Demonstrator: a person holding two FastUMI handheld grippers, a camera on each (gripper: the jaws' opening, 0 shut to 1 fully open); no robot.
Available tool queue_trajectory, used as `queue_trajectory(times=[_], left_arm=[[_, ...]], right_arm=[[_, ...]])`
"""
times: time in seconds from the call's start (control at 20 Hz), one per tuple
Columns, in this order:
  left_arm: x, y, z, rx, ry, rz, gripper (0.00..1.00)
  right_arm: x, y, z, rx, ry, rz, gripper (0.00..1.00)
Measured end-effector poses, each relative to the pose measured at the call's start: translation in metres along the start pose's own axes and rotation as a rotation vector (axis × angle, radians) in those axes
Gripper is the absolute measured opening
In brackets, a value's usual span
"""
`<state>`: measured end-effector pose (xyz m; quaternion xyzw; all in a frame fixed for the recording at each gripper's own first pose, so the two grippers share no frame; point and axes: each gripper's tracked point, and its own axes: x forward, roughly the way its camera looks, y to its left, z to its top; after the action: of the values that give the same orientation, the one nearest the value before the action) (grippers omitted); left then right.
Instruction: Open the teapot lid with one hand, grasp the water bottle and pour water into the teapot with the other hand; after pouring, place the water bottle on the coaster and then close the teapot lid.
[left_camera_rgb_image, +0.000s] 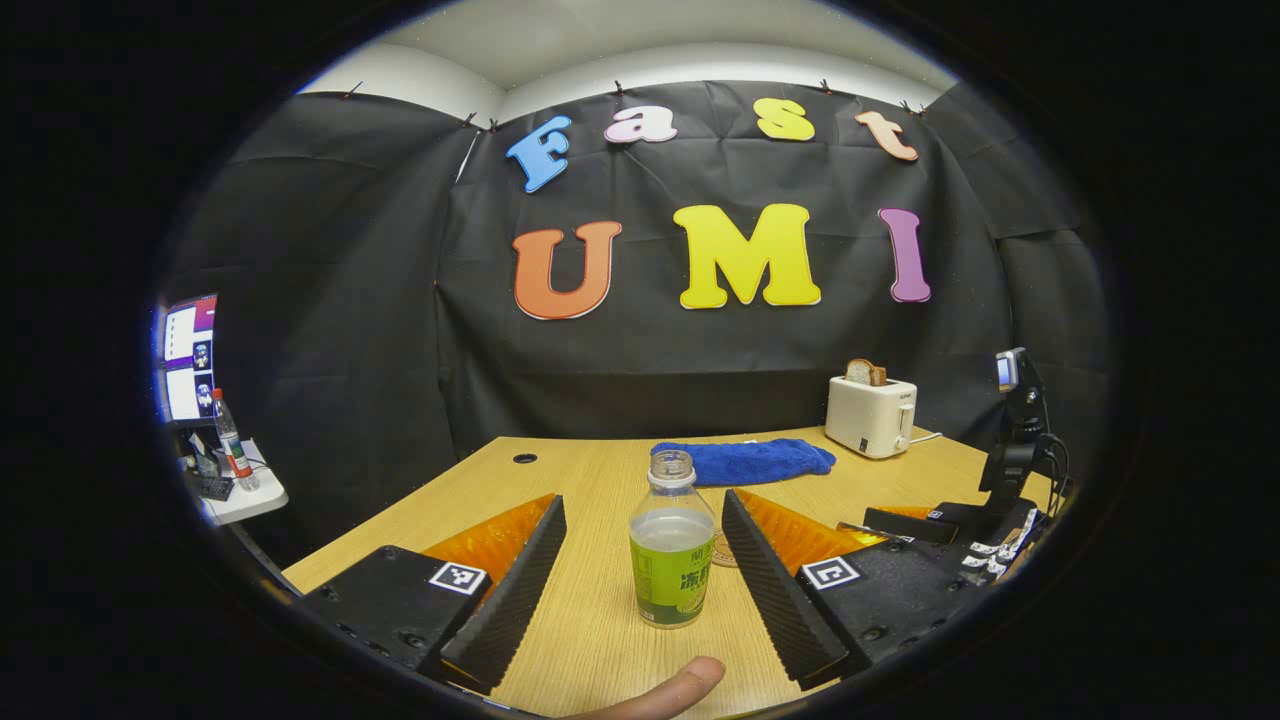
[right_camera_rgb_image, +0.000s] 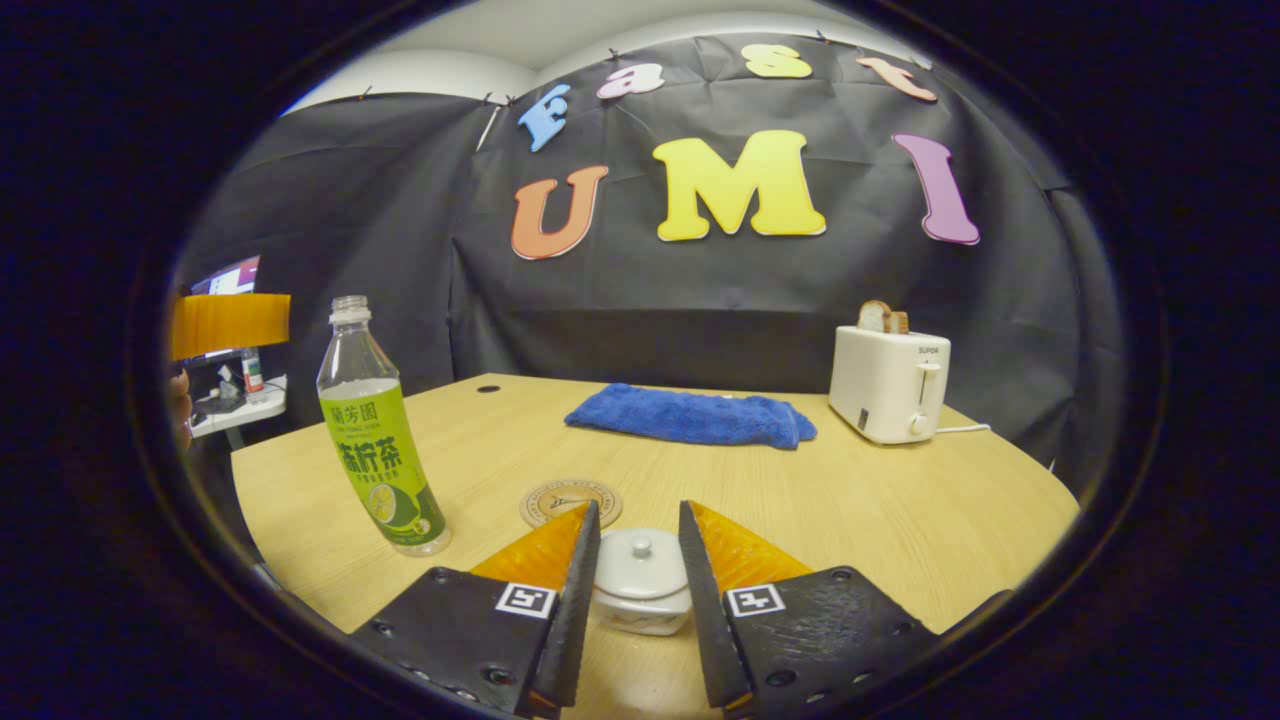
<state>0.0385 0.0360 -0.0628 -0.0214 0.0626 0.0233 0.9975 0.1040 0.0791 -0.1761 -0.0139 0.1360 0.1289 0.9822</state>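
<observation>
In the left gripper view, an uncapped clear bottle (left_camera_rgb_image: 672, 550) with a green label, part full, stands on the wooden table (left_camera_rgb_image: 590, 640). It is between the fingers of my left gripper (left_camera_rgb_image: 642, 498), which is open and clear of it on both sides. A round coaster (left_camera_rgb_image: 722, 550) peeks out behind the bottle. In the right gripper view, a small white teapot (right_camera_rgb_image: 640, 595) with its lid (right_camera_rgb_image: 640, 555) on sits low between the fingers of my right gripper (right_camera_rgb_image: 638, 510), which is open. The coaster (right_camera_rgb_image: 570, 500) lies just beyond, and the bottle (right_camera_rgb_image: 380, 440) stands to the left.
A blue towel (right_camera_rgb_image: 690, 415) lies at the back of the table, with a white toaster (right_camera_rgb_image: 890, 385) holding toast to its right. A camera on a stand (left_camera_rgb_image: 1015, 420) sits at the right edge. A thumb (left_camera_rgb_image: 670, 690) shows at the bottom. A side table (left_camera_rgb_image: 235, 495) stands far left.
</observation>
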Motion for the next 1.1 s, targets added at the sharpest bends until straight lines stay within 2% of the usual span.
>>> queue_trajectory(times=[0.05,0.1,0.15,0.25,0.3,0.35,0.45,0.5,0.8,1.1], left_arm=[[0.001,-0.001,-0.001,0.002,0.001,-0.002,0.98],[0.002,-0.001,0.0,0.002,0.001,-0.004,0.98],[0.001,-0.001,-0.001,0.002,0.001,-0.005,0.99],[0.002,-0.002,-0.002,0.005,0.002,-0.005,0.98],[0.003,-0.002,-0.002,0.003,0.002,-0.005,0.98],[0.004,-0.001,-0.004,-0.001,0.004,-0.007,0.98],[0.006,-0.004,-0.007,-0.01,0.013,-0.013,0.98],[0.007,-0.004,-0.009,-0.011,0.017,-0.015,0.98],[0.01,-0.008,-0.009,-0.016,0.0,-0.044,0.98],[0.012,-0.016,-0.01,-0.042,-0.019,-0.1,0.98]], right_arm=[[0.0,0.0,-0.001,0.003,-0.001,-0.003,0.44],[-0.001,0.0,0.0,0.013,-0.003,-0.005,0.29],[0.0,-0.001,-0.001,0.014,-0.004,-0.007,0.22],[0.001,-0.003,0.001,-0.009,-0.02,-0.028,0.2],[0.001,-0.004,0.003,0.0,-0.017,-0.027,0.09],[0.0,-0.005,-0.001,-0.001,-0.018,-0.022,0.05],[-0.001,-0.003,0.001,0.001,-0.027,-0.01,0.05],[-0.001,-0.004,0.001,0.005,-0.031,-0.002,0.01],[-0.005,-0.003,0.008,0.034,-0.057,0.018,0.0],[-0.037,-0.023,0.051,0.04,-0.144,-0.014,0.0]])
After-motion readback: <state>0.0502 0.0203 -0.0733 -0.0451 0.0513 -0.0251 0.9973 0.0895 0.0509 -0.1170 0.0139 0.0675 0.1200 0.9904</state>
